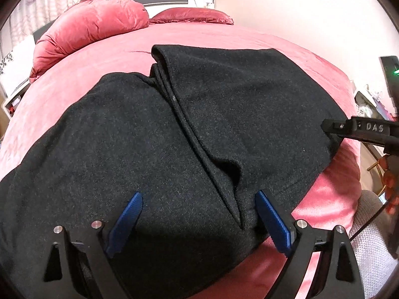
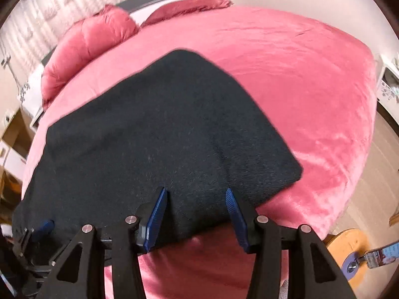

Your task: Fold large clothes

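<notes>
A large black woollen garment lies flat on the pink bed. Its right part is folded over, with a layered fold edge running diagonally down toward me. My left gripper hovers open and wide over the garment's near edge, with nothing pinched between its blue pads. In the right wrist view the same garment fills the middle. My right gripper stands open above its near hem, pads apart and clear of the cloth. One finger of the right gripper shows at the garment's right edge.
A rolled pink duvet and a pillow lie at the head of the bed. A wooden stool stands on the floor by the bed's near right corner. Furniture lines the left wall.
</notes>
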Available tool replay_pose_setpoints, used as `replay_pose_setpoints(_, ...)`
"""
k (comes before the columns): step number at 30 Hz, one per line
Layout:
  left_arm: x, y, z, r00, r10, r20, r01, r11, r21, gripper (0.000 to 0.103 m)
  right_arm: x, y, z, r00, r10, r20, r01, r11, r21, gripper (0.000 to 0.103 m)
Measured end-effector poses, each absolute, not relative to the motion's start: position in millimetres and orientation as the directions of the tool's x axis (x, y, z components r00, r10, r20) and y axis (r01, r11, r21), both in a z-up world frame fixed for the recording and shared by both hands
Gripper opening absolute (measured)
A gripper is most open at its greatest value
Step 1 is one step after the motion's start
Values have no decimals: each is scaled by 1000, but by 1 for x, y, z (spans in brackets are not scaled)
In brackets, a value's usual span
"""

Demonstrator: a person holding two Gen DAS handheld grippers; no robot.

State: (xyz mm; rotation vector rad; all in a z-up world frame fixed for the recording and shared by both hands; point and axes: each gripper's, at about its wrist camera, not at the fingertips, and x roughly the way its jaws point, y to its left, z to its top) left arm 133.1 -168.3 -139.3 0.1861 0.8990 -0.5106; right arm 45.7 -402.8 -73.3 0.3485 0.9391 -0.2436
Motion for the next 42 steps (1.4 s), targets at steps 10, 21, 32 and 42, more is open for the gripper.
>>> replay_pose_setpoints(10,126,-150,-142,507,-351,-787,499,864,-64,93,54,-388,-73,556,-98,-825,349,929,124,52)
replay_pose_setpoints(21,70,-95,-132,570,-369,-734,543,840,-1,93,30,-428,-70,541,-92,-836,460,864,202,67)
replay_pose_setpoints(32,99,-5,-110,656,-241,-715,243,965,-102,93,1,-492,-82,606,34,-795,578,668,469,72)
replay_pose_setpoints(42,108,73,-126,646,-132,-752,100,991,-88,92,-5,-540,-111,806,124,-579,489,411,769,74)
